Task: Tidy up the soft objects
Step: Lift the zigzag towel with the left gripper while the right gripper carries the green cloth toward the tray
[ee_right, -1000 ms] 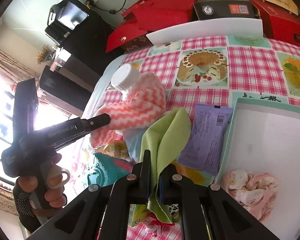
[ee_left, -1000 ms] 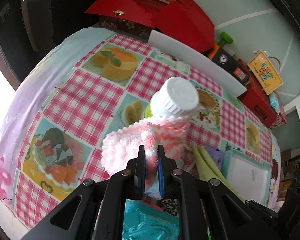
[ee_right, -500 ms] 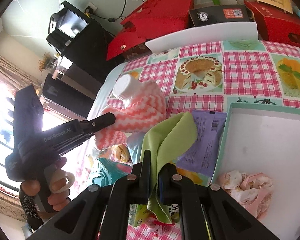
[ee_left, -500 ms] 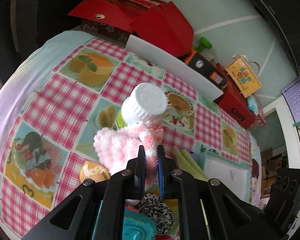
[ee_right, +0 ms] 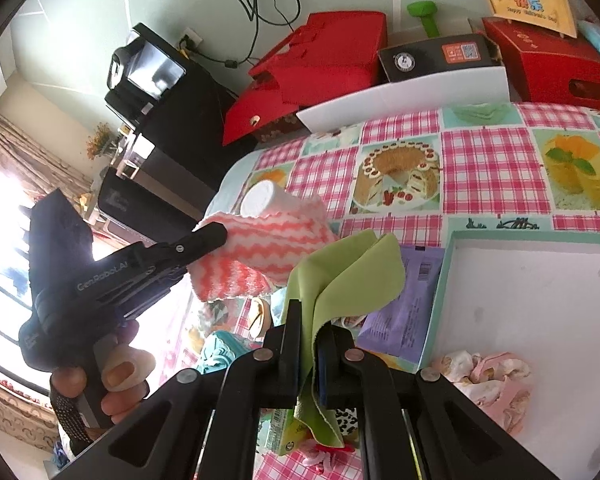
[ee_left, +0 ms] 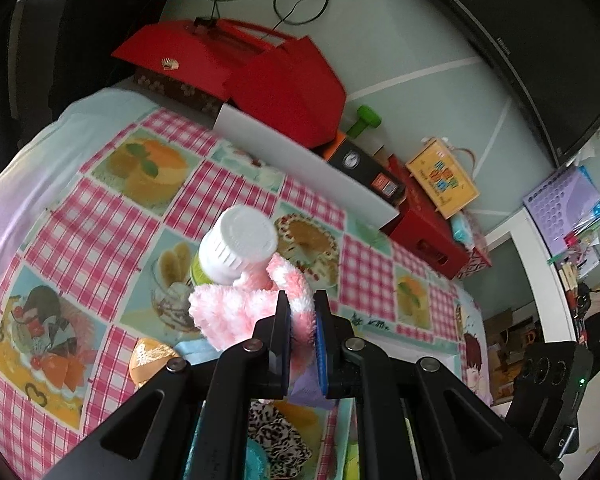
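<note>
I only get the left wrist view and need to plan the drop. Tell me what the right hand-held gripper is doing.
Observer: The right hand-held gripper is shut on a folded green cloth.
Operator: Report what lies to its right.
Observer: A white tray with a teal rim; a crumpled pale pink cloth lies in its near part.
Operator: Describe my cloth from that side.
Observer: The pink zigzag cloth hangs from the left hand-held gripper and wraps the white-capped bottle just below its cap.
</note>
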The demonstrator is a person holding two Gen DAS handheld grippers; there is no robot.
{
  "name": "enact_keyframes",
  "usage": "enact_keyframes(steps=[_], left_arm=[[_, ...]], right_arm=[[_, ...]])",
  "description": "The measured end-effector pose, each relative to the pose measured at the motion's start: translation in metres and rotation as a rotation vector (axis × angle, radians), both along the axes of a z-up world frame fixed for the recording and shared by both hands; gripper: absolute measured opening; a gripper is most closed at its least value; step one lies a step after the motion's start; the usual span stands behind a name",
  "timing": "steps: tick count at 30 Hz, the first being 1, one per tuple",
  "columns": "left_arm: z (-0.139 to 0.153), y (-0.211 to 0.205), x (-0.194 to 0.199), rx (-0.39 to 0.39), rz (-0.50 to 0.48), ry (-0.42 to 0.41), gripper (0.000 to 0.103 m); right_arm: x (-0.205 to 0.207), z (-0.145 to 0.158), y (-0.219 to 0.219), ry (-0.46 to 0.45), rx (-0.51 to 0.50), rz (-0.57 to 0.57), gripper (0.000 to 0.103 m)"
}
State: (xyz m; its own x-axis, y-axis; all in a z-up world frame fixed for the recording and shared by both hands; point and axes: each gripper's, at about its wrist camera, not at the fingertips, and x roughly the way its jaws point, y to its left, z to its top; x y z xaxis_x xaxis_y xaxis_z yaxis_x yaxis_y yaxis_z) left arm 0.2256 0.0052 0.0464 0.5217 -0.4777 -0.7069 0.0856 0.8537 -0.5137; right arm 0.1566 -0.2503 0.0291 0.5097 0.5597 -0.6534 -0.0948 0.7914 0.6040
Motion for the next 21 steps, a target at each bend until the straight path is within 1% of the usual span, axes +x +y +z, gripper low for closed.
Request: enact_keyframes(steps=[5, 9, 12, 21], left_arm=[[0.017, -0.003, -0.008, -0.023, -0.005, -0.070, 0.010], [0.040, -0.008, -0.021, -0.039, -0.022, -0.159, 0.010], [0.054, -0.012, -0.030, -0.040, -0.034, -0.211, 0.010], [0.083, -0.032, -0.050, -0.041, -0.079, -0.303, 0.010]], right_arm=[[-0.007, 0.011, -0.009, -0.030, -0.004, -0.025, 0.007], [-0.014, 0.023, -0.018, -0.063, 0.001, -0.051, 0.007], [-0.022, 0.034, -0.027, -0.098, -0.010, -0.081, 0.007], [-0.048, 0.066, -0.065, -0.187, -0.048, -0.193, 0.007]])
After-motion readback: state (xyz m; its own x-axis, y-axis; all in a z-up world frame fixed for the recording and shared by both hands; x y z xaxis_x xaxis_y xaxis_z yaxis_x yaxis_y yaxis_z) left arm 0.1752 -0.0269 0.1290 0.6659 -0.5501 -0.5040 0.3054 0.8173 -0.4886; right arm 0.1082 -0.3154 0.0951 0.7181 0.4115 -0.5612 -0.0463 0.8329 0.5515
